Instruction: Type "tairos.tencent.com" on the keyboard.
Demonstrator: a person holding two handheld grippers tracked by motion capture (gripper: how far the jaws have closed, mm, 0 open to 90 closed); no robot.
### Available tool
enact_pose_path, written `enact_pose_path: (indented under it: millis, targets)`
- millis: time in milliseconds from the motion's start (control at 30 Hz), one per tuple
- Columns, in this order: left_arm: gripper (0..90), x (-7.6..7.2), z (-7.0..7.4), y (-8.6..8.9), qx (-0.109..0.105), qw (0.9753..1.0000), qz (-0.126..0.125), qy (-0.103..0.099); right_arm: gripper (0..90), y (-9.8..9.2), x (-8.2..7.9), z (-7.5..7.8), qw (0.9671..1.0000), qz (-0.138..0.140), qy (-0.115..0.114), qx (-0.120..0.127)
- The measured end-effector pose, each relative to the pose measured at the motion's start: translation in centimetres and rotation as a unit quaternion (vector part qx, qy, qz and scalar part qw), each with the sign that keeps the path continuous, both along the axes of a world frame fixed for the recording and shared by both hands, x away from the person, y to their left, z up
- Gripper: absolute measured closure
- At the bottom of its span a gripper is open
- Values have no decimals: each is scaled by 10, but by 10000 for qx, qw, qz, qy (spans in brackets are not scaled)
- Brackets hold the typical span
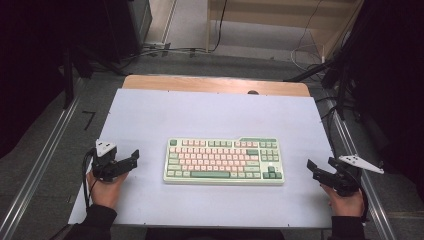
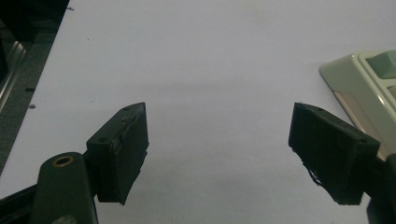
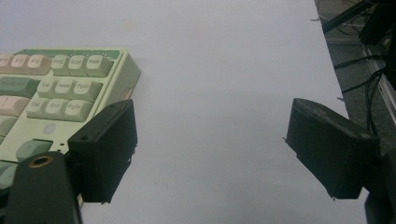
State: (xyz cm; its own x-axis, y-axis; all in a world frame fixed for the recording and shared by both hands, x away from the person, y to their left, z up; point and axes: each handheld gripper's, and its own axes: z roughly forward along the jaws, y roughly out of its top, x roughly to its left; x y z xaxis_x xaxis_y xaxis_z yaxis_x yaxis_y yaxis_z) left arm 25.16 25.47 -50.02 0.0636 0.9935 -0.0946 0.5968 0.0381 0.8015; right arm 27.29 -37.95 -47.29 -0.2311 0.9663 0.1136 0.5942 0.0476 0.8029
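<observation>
The keyboard (image 1: 223,161) is seen lying flat a little toward the near edge of the table (image 1: 150,115), roughly midway between its left and right edges, long side parallel to the near edge. The left gripper (image 1: 131,158) is held near the left edge and the right gripper (image 1: 314,168) near the right edge, both with jaws spread wide and nothing between them. The step in hand is judged to be an approach to the keyboard's two short ends; it is best done with both grippers brought in level and together, so that the case is met squarely and not skewed. In the left gripper view the keyboard (image 2: 369,88) is cut off to one corner, and in the right gripper view its near keys (image 3: 46,88) are partly covered by a jaw. Key legends cannot be read from the high view.
</observation>
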Motion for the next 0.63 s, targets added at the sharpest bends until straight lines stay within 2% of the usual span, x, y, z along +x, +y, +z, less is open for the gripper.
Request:
enact_pose_path:
  millis: [200, 467, 633]
  targets:
    - [204, 1, -1, 1, -31, 10000, 66, 22, 144, -6, -1, -2, 9999, -95, 35, 38]
    - [203, 1, -2, 1, -32, 10000, 56, -13, 145, -6, 0, -5, 9999, -117, 99, 33]
    - [204, 3, -4, 0, 12, 10000, 15, 37, 144, -5, 0, -6, 9998, -132, 113, 21]
